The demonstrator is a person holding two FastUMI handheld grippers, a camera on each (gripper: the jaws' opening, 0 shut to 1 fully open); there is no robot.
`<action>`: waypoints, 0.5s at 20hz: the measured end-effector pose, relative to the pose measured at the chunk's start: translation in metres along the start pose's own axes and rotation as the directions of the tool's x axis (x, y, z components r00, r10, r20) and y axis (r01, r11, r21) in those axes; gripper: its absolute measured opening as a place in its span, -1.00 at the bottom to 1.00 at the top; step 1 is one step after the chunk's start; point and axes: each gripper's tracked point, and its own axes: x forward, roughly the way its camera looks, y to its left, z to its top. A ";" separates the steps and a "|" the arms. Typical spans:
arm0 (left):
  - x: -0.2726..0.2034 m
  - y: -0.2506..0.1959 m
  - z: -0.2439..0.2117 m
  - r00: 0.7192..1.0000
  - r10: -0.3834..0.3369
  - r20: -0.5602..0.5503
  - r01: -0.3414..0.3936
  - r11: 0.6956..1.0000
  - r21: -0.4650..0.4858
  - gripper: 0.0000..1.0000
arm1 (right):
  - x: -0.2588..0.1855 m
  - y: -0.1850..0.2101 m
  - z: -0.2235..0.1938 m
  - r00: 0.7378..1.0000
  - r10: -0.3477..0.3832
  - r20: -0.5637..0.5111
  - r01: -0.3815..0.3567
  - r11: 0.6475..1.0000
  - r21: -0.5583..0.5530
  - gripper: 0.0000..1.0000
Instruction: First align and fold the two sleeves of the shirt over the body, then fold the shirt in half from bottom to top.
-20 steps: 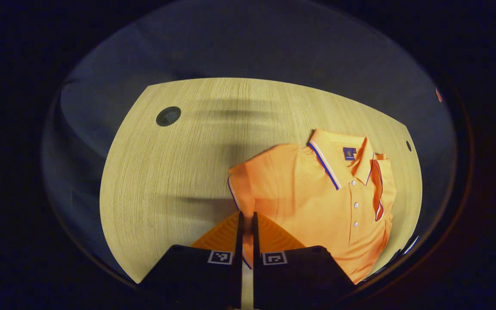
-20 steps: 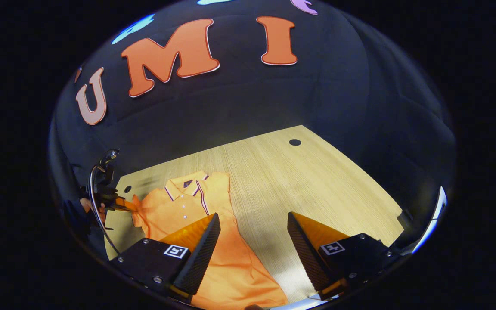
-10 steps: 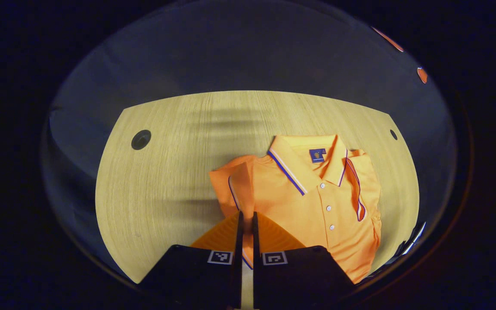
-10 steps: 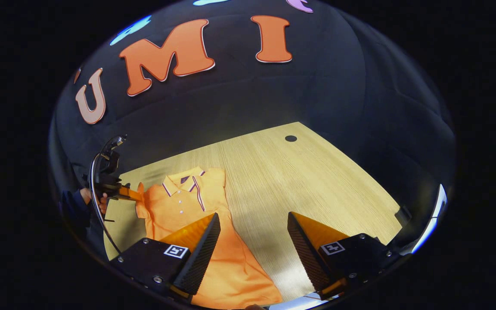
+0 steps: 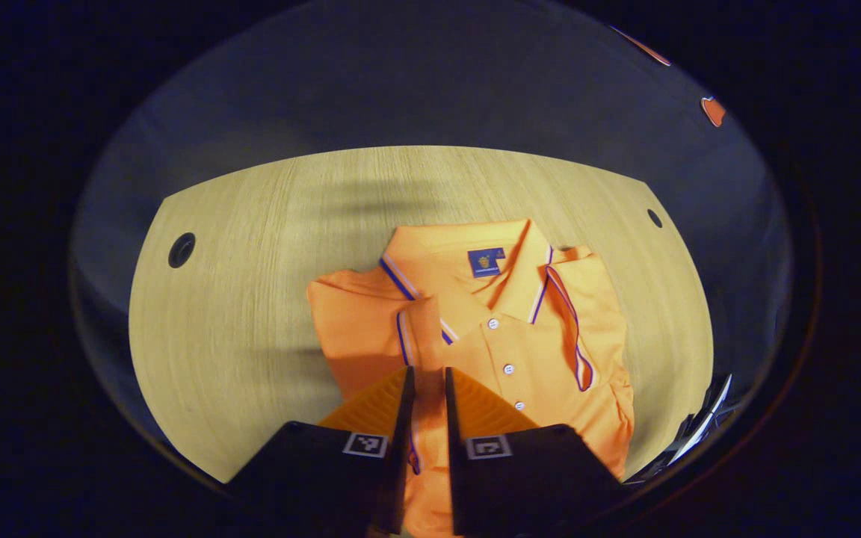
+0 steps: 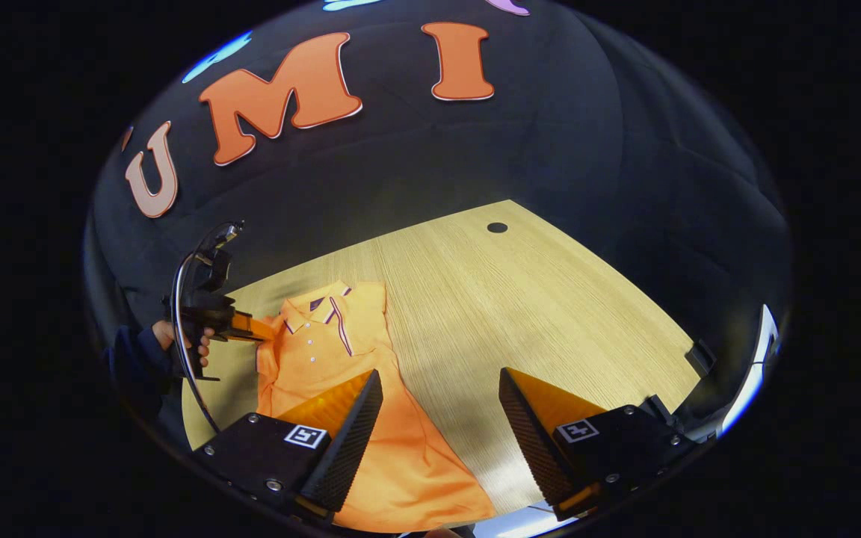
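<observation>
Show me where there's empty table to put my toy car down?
Bare table lies to the right of the shirt in the right gripper view, out to the small round hole. More lies between the shirt's folded edge and the other hole in the left gripper view. It is crowded where the left gripper pinches the sleeve.

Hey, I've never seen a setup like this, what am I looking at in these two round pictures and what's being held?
A person folds clothes using two handheld two-finger grippers, each carrying a fisheye camera that looks along its own fingers. In the left gripper view, the left gripper is shut on a sleeve of an orange polo shirt, carrying it over the shirt's body. The shirt lies on a wooden table; its other sleeve is already folded in. In the right gripper view, the right gripper hangs open above the shirt's lower part, holding nothing. The left gripper and the hand holding it appear farther off there.
</observation>
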 end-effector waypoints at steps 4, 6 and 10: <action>-0.003 -0.008 -0.005 0.999 -0.049 0.009 0.049 0.999 0.018 0.41 | 0.000 0.006 -0.001 1.000 0.000 -0.002 0.000 1.000 -0.001 0.92; -0.005 -0.003 -0.008 0.999 -0.042 0.020 0.041 0.999 0.027 0.54 | 0.001 0.011 -0.001 1.000 0.001 0.001 -0.001 1.000 -0.006 0.92; -0.024 0.006 -0.010 0.996 -0.026 0.085 0.024 0.999 0.025 0.87 | -0.001 0.025 -0.002 1.000 0.000 0.012 0.000 1.000 -0.026 0.92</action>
